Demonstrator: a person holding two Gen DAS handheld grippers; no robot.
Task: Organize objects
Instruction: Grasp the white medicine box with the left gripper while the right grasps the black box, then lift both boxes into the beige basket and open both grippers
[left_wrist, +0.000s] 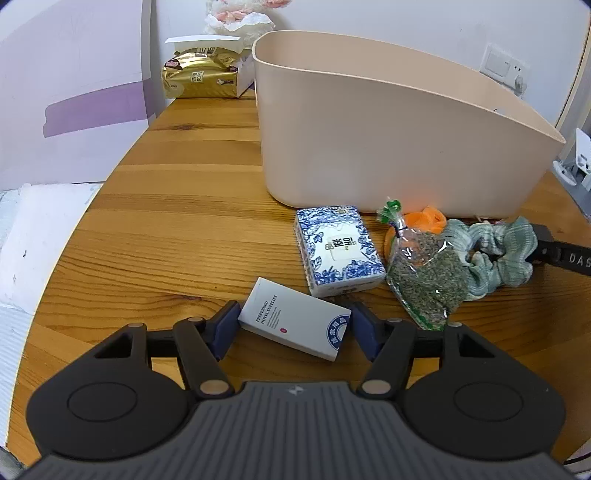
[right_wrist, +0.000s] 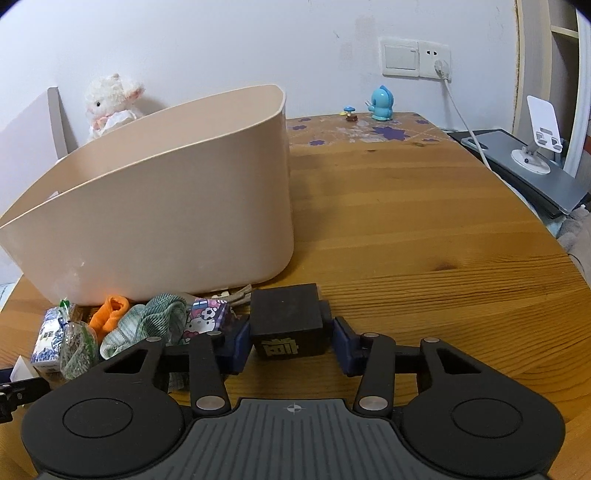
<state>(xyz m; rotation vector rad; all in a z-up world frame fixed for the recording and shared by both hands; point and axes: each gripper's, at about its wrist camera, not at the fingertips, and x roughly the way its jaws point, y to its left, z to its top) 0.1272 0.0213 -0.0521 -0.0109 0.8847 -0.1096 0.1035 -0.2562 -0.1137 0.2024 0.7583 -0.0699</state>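
Note:
A white hotel-supplies box (left_wrist: 295, 321) lies on the wooden table (left_wrist: 166, 240). My left gripper (left_wrist: 295, 325) is open and straddles it, one blue pad close to each end. A black box (right_wrist: 288, 321) sits between the fingers of my right gripper (right_wrist: 291, 347), which is open; the left pad touches it and a thin gap shows at the right pad. Behind stands a beige bin (left_wrist: 369, 147) (right_wrist: 166, 206). In front of it lie a blue-and-white tissue pack (left_wrist: 338, 251), a bag of dried herbs (left_wrist: 428, 277), an orange cloth (left_wrist: 424, 218), a green scrunchie (left_wrist: 498, 251) and a cartoon-print pouch (right_wrist: 205, 319).
A gold tissue pack (left_wrist: 199, 75) and a plush toy (right_wrist: 110, 103) sit at the back by the wall. A blue figurine (right_wrist: 382, 103), a phone stand (right_wrist: 535, 147) on a grey slab, and a plugged-in white cable (right_wrist: 465, 125) are at the right. The table edge curves away on both sides.

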